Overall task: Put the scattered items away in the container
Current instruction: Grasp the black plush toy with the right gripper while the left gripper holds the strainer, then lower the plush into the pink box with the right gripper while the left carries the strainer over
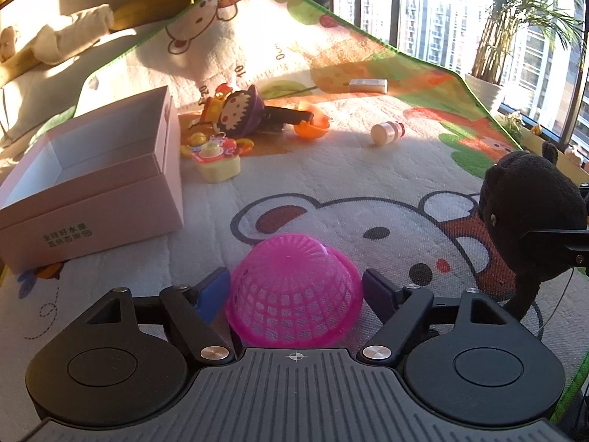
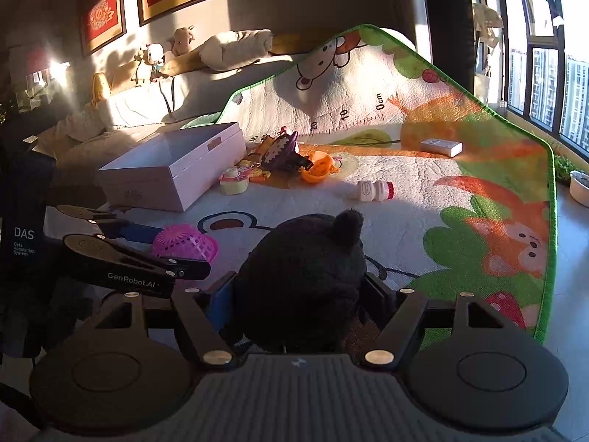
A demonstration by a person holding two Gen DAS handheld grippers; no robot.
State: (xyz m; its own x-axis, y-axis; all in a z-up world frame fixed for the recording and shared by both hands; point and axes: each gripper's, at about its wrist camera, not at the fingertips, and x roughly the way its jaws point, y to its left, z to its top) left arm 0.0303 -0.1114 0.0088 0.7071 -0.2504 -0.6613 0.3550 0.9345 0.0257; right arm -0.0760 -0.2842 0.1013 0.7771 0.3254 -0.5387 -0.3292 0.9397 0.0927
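Scattered toys lie on the cartoon play mat point(image 1: 331, 191); the pink box point(image 1: 110, 169) sits open at its left side, a yellow toy point(image 1: 219, 167), an orange cup point(image 1: 313, 127) and a small bottle point(image 1: 386, 132) beside it. Nearer, the left gripper point(image 1: 296, 289) has its jaws set around an upturned pink basket point(image 1: 294, 291), though I cannot tell if the pads press it; the right gripper point(image 2: 300, 294) pinches a black plush toy point(image 2: 305, 280).

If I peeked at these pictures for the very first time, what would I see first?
Probably the bright pink mesh basket, upside down on the cartoon bear mat between the left gripper's blue fingers. Next, the fuzzy black plush toy clamped in the right gripper, close to the basket. Behind them sits an open pink box with nothing visible inside, and a heap of colourful toys next to it.
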